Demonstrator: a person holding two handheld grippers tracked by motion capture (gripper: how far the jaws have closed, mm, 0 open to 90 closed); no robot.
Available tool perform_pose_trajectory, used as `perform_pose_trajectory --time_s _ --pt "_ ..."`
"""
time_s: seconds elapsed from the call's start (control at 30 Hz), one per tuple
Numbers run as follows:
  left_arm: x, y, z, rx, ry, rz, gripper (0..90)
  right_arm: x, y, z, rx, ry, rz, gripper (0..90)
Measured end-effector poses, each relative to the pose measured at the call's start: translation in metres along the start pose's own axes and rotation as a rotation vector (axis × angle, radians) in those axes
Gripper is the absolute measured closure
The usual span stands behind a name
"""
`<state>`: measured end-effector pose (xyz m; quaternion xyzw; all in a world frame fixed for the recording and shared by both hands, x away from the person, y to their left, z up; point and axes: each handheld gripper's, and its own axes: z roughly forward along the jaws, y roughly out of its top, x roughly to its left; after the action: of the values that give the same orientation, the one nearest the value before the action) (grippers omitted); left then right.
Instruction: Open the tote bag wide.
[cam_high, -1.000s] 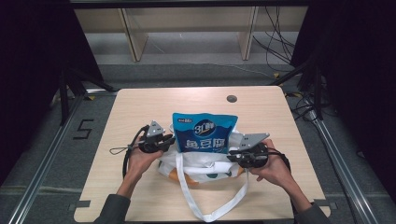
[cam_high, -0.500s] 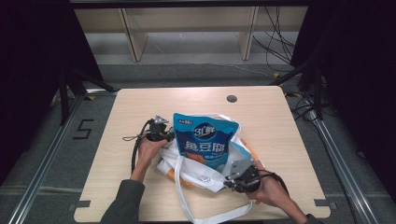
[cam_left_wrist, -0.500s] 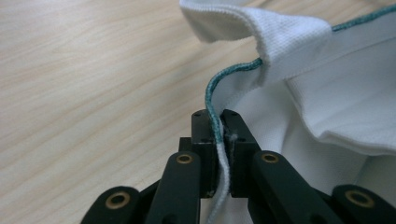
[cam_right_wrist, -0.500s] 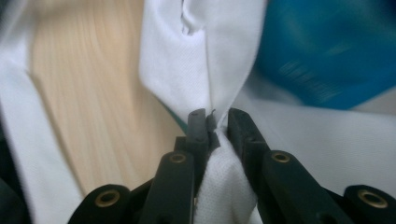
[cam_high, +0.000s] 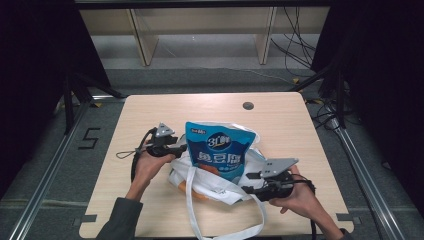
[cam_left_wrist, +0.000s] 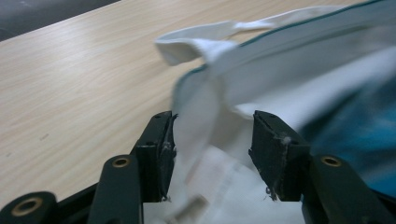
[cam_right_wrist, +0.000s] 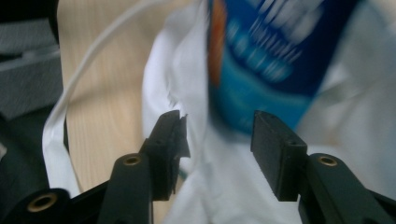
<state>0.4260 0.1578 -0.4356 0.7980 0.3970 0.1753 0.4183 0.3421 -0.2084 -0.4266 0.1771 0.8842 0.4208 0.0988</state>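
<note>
A white cloth tote bag (cam_high: 210, 187) lies crumpled on its side near the middle of the wooden table, its mouth facing twelve o'clock. A long white handle loop (cam_high: 227, 227) trails from it toward six o'clock. A blue snack packet (cam_high: 222, 150) with white lettering and an orange patch sticks halfway out of the mouth, tilted, its top toward twelve o'clock.

left gripper (cam_high: 176, 148): at the bag's (cam_high: 210, 187) left edge, jaws apart after just opening, cloth loose between them | right gripper (cam_high: 248, 183): at the bag's near right corner, jaws apart after just opening, cloth between | forearms enter from below the bag
</note>
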Motion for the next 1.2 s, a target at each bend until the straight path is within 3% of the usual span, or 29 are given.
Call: perform_pose_trajectory --time_s 0.13,0.27,0.37,0.43,0.5,0.57,0.63,0.7,0.77,0.8,0.83,0.87,0.9,0.93,0.97,1.0,1.13,1.2 --pt "-0.016 -0.011 -0.024 -0.022 -0.071 -0.021 46.4 -0.013 0.008 -0.023 -0.069 -0.121 0.028 51.7" --pt "-0.035 -0.024 -0.036 -0.048 -0.149 -0.088 43.5 -0.026 0.007 -0.027 -0.073 -0.18 0.063 51.4" --pt "-0.048 -0.035 -0.036 -0.024 -0.237 -0.1 38.9 -0.032 0.007 -0.025 -0.07 -0.218 0.095 49.9" --pt "-0.055 -0.043 -0.032 0.014 -0.226 -0.099 35.4 -0.038 0.008 -0.022 -0.071 -0.248 0.111 48.8" --pt "-0.057 -0.05 -0.024 0.038 -0.228 -0.126 34.6 -0.045 0.011 -0.019 -0.065 -0.276 0.099 48.8" --pt "-0.061 -0.056 -0.018 0.038 -0.229 -0.146 35.3 -0.052 0.014 -0.012 -0.044 -0.299 0.09 49.7" --pt "-0.066 -0.06 -0.016 0.023 -0.235 -0.082 50.0 -0.055 0.017 -0.004 -0.013 -0.295 0.086 52.1" --pt "-0.07 -0.062 -0.017 0.014 -0.198 -0.02 65.5 -0.062 0.021 0.011 0.018 -0.263 0.063 60.3" --pt "-0.073 -0.066 -0.021 0.002 -0.197 0.008 77.6 -0.067 0.023 0.022 0.035 -0.255 0.032 73.8" --pt "-0.076 -0.07 -0.024 0.017 -0.19 0.045 80.5 -0.071 0.025 0.025 0.05 -0.263 0.013 77.9" --pt "-0.077 -0.074 -0.028 0.042 -0.179 0.094 83.0 -0.077 0.026 0.03 0.052 -0.306 -0.005 80.7" --pt "-0.079 -0.078 -0.03 0.051 -0.174 0.109 83.6 -0.084 0.027 0.033 0.062 -0.336 -0.015 82.0" --pt "-0.08 -0.086 -0.035 0.082 -0.167 0.147 84.0 -0.089 0.026 0.035 0.06 -0.366 0.008 84.9" --pt "-0.081 -0.093 -0.037 0.093 -0.174 0.147 84.4 -0.101 0.022 0.037 0.063 -0.392 0.015 85.8" --pt "-0.081 -0.1 -0.038 0.103 -0.172 0.156 84.9 -0.108 0.017 0.041 0.068 -0.408 0.056 86.0" --pt "-0.081 -0.106 -0.04 0.141 -0.169 0.16 85.0 -0.113 0.011 0.046 0.079 -0.419 0.114 86.1" --pt "-0.084 -0.124 -0.037 0.212 -0.14 0.213 85.3 -0.129 -0.011 0.066 0.184 -0.423 0.132 86.1" --pt "-0.08 -0.125 -0.038 0.211 -0.144 0.195 85.7 -0.135 -0.02 0.074 0.198 -0.422 0.154 86.1"
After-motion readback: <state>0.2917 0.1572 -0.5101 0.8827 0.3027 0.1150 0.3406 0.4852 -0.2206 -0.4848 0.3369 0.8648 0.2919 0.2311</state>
